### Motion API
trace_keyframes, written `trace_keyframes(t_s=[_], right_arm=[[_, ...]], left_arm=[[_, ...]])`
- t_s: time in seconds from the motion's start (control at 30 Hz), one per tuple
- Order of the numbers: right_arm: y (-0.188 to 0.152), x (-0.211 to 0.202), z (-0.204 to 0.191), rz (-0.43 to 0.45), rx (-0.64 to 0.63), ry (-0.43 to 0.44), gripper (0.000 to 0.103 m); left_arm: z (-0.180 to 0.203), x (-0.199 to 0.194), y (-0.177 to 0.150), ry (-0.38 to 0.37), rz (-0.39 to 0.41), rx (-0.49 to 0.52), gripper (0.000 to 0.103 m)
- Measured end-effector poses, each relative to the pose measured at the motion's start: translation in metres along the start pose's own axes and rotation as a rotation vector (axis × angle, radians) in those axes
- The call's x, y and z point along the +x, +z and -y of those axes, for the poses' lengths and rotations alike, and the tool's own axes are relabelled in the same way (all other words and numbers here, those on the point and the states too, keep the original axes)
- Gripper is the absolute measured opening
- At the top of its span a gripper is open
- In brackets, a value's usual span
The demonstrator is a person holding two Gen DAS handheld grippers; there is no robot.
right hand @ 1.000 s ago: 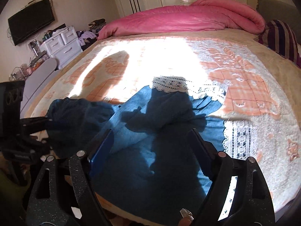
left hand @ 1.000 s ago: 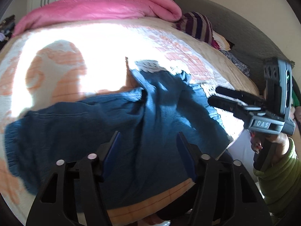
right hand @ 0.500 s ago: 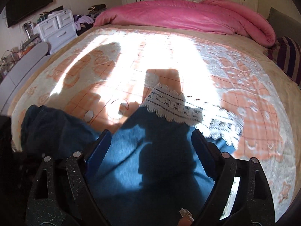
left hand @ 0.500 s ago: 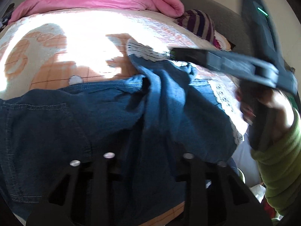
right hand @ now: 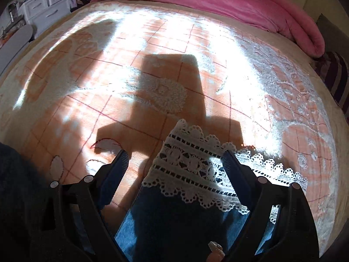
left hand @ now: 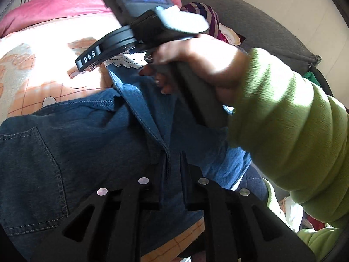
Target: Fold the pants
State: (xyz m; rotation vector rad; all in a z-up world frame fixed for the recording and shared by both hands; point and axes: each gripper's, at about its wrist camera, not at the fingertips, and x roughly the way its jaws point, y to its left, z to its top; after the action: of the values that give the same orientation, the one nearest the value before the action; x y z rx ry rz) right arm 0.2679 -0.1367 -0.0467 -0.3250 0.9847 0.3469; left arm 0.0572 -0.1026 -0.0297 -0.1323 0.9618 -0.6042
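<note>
Blue denim pants (left hand: 82, 144) with a white lace hem (right hand: 192, 172) lie crumpled on the bed. In the left wrist view my left gripper (left hand: 173, 156) is shut on a fold of the denim near the bed's front edge. The right gripper's body (left hand: 130, 35), held by a hand in a green sleeve, crosses above the pants. In the right wrist view my right gripper (right hand: 174, 159) is open, its fingers on either side of the lace hem of one leg, low over the blanket.
An orange and white patterned blanket (right hand: 152, 65) covers the bed. A pink duvet (right hand: 218, 2) lies along the far side, a striped pillow (right hand: 336, 74) at the right. White drawers (right hand: 45, 2) stand beyond the bed's left corner.
My left gripper closed on the denim fold. My right gripper moved forward across the pants to the lace hem and stayed open.
</note>
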Motion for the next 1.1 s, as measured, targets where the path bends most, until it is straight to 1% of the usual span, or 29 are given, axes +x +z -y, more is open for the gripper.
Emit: trace_keyframes(t_s=[0.03, 0.1, 0.17, 0.3, 0.4, 0.53, 0.6, 0.63, 0.67, 0.83, 1.03, 1.1], right_arm=[[0.001, 0.004, 0.003, -0.007, 0.009, -0.001, 0.061], [0.000, 0.006, 0.015, 0.000, 0.053, 0.043, 0.028], [-0.002, -0.004, 0.026, 0.025, 0.081, 0.077, 0.006], [-0.016, -0.040, 0.062, 0.109, 0.195, 0.148, 0.005], [-0.038, -0.069, 0.093, 0.162, 0.274, 0.166, 0.005], [-0.082, -0.108, 0.129, 0.213, 0.343, 0.156, 0.005], [-0.106, -0.123, 0.142, 0.224, 0.377, 0.153, 0.005], [-0.116, -0.127, 0.147, 0.226, 0.392, 0.153, 0.005], [-0.128, -0.134, 0.152, 0.229, 0.406, 0.153, 0.005], [-0.182, -0.160, 0.161, 0.239, 0.468, 0.173, 0.005], [-0.238, -0.183, 0.156, 0.247, 0.547, 0.218, 0.005], [-0.253, -0.186, 0.152, 0.240, 0.560, 0.224, 0.005]], left_arm=[[0.000, 0.000, 0.000, 0.002, -0.001, 0.002, 0.011], [-0.005, 0.001, 0.000, 0.016, -0.004, 0.000, 0.011], [-0.008, 0.001, 0.000, 0.029, -0.003, -0.012, 0.011], [-0.011, 0.000, -0.002, 0.049, 0.001, -0.024, 0.012], [-0.011, 0.002, -0.004, 0.067, 0.003, -0.016, 0.012], [-0.004, 0.003, -0.007, 0.129, 0.013, 0.018, 0.012], [0.000, 0.003, -0.008, 0.129, 0.013, 0.035, 0.011], [0.003, 0.002, -0.009, 0.129, 0.015, 0.045, 0.006], [0.005, 0.000, -0.010, 0.131, 0.018, 0.058, 0.006], [0.018, -0.001, -0.011, 0.129, 0.042, 0.125, 0.006], [0.028, -0.030, -0.013, 0.131, 0.064, 0.204, 0.006], [0.034, -0.032, -0.015, 0.147, 0.058, 0.230, 0.006]])
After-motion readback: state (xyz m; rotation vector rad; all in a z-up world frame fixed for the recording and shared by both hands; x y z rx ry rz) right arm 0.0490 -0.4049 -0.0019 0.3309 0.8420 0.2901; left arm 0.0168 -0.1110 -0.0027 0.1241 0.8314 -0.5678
